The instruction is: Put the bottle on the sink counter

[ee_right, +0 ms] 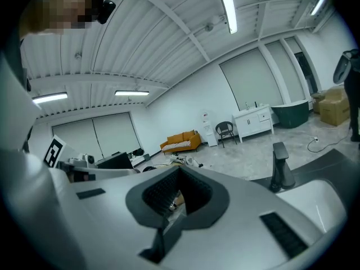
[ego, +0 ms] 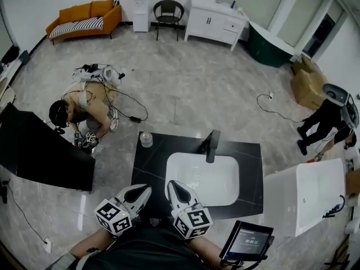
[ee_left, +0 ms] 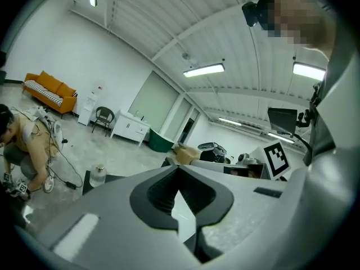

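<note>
A small clear bottle (ego: 145,139) with a round cap stands upright on the far left corner of the black sink counter (ego: 152,162). In the left gripper view the bottle (ee_left: 98,175) shows small, well ahead and to the left of the jaws. My left gripper (ego: 143,191) hovers over the counter's near edge, shut, with nothing between its jaws (ee_left: 179,169). Beside it, my right gripper (ego: 173,187) is over the near rim of the white basin (ego: 225,190), also shut and empty (ee_right: 180,171). Neither gripper touches the bottle.
A black faucet (ego: 212,145) stands at the basin's far rim and shows ahead in the right gripper view as faucet (ee_right: 279,167). A person (ego: 79,117) crouches on the floor left of the counter beside a black panel (ego: 39,153). A white unit (ego: 304,196) and a tablet (ego: 247,242) are at right.
</note>
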The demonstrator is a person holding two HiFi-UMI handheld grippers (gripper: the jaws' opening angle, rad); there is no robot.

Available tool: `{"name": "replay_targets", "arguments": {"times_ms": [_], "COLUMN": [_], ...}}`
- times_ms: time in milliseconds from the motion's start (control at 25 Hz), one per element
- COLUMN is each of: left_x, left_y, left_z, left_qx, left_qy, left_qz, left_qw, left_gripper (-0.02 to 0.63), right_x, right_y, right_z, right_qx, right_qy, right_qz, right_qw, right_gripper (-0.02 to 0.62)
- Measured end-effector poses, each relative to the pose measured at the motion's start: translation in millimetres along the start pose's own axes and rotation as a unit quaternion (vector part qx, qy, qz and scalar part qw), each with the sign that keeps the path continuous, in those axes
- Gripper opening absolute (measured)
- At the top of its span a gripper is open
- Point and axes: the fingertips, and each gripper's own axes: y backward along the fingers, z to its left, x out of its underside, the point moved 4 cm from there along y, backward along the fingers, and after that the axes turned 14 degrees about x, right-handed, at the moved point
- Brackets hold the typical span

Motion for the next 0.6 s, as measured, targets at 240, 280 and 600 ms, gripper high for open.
{"name": "replay_targets", "arguments": {"times_ms": [240,280,600], "left_x": [-36.0,-42.6,-68.0], "left_y": [-2.3,-2.5,-2.8], "left_z": [0.5,0.2,-24.5], "left_qx": [-0.017,-0.015,0.002], "left_qy": [-0.012,-0.013,-0.045], "left_qz": [-0.05,-0.059,-0.08], "left_qw": [0.9985,0.998,0.9958], "left_gripper": [0.002,0.002,0.002], "right_x": [-37.7,-44.3,-80.8], "right_y": [12.8,15.4,37.8], "right_z": [8.5,11.4,25.8], "right_qx": [-0.004,-0.006,0.003], "right_qy": [0.006,0.006,0.025], "right_qz": [-0.048,-0.058,-0.12], "right_qw": [0.999,0.998,0.993], "right_gripper": [-0.005,-0.005,-0.005]}}
